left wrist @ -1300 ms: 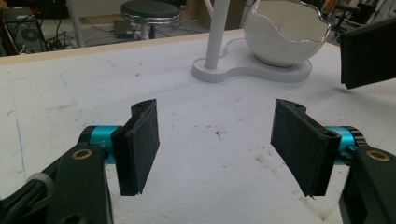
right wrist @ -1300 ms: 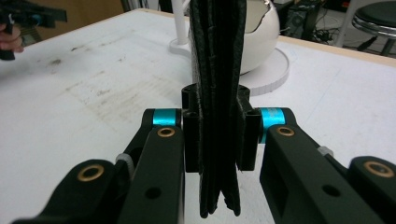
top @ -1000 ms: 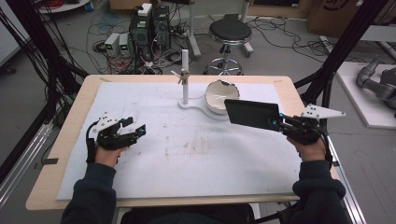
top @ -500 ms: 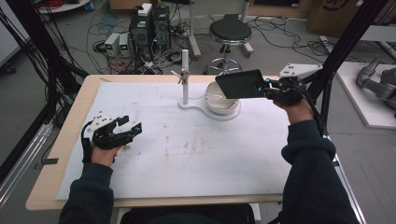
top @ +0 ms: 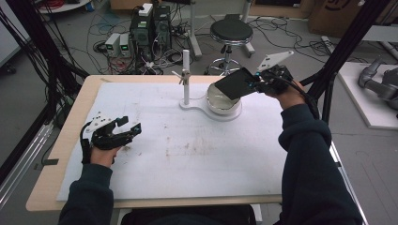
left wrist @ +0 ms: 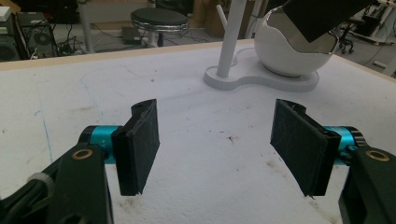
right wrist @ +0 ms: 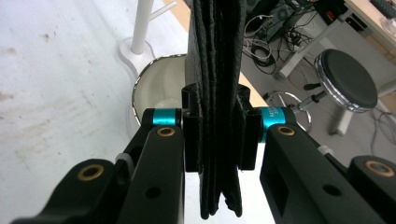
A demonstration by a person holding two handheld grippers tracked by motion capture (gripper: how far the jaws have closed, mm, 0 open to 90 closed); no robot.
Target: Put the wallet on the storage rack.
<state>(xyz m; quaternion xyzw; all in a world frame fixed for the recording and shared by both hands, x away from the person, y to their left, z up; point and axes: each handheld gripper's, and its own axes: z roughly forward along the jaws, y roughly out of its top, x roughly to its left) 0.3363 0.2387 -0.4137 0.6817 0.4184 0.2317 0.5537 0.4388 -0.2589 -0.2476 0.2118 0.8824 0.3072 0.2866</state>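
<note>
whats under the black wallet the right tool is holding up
Under the black wallet, clamped in the right tool, sits the white bowl on its white stand base. The near part of the bowl's pale inside looks bare; the wallet covers the far part.

- Person: dark navy long sleeves on both arms, lower part of high view; cuffs end at wrists.
- Left tool (top: 126, 129): black body, grey three-cornered plate w/ small dark holes on top, black strap round the hand.
- Left tool pads (left wrist: 140, 144): flat black, textured, on teal metal collars; brass-coloured screw eyes in the black arms.
- Right tool (top: 256, 83): black, pale grey plate on top, black cable trailing toward right of frame.
- Right tool close up (right wrist: 219, 135): teal collars, one w/ small print, brass eyelets, black link arms.
</note>
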